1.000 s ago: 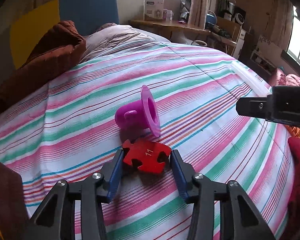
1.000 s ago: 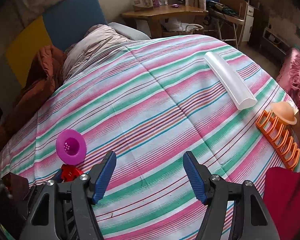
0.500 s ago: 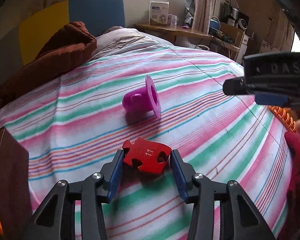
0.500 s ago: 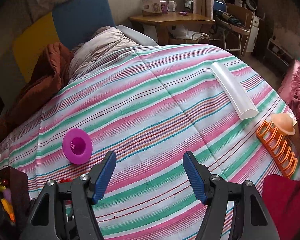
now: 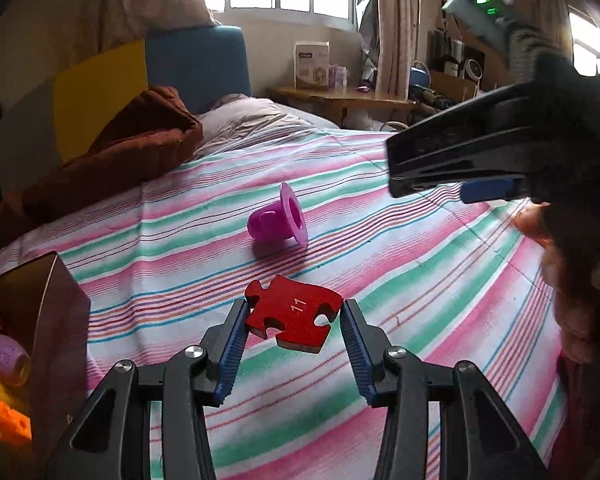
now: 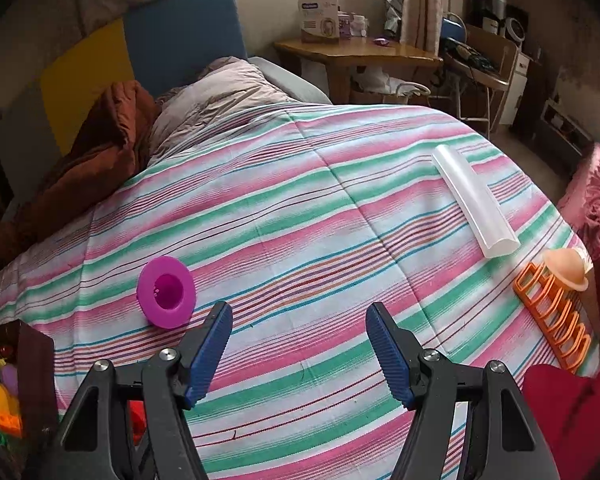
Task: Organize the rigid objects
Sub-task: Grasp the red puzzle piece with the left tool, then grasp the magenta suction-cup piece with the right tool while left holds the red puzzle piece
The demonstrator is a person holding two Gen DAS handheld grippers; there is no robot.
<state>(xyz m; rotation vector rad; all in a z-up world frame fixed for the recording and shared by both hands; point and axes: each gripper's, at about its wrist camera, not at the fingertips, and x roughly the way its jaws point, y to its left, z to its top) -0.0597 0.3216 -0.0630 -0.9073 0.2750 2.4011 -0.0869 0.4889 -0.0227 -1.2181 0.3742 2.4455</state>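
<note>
My left gripper (image 5: 294,312) is shut on a red jigsaw piece (image 5: 294,311) marked 11 and holds it above the striped bedspread (image 5: 380,264). A magenta funnel-shaped cup (image 5: 278,222) lies on its side beyond it; it also shows in the right wrist view (image 6: 166,292). My right gripper (image 6: 298,320) is open and empty above the bedspread, to the right of the cup. A dark brown box (image 5: 60,312) with several small toys inside stands at the left; it also shows in the right wrist view (image 6: 36,372).
A translucent white tube (image 6: 474,204), an orange slotted rack (image 6: 554,320) and a peach cap (image 6: 566,268) lie at the right of the bed. A brown blanket (image 6: 88,172) and pillow (image 6: 216,100) lie at the head. A red cloth (image 6: 568,420) lies at the lower right.
My left gripper has lifted the red jigsaw piece off the bedspread and drawn back toward the box. My right gripper has moved left and a little forward, still open.
</note>
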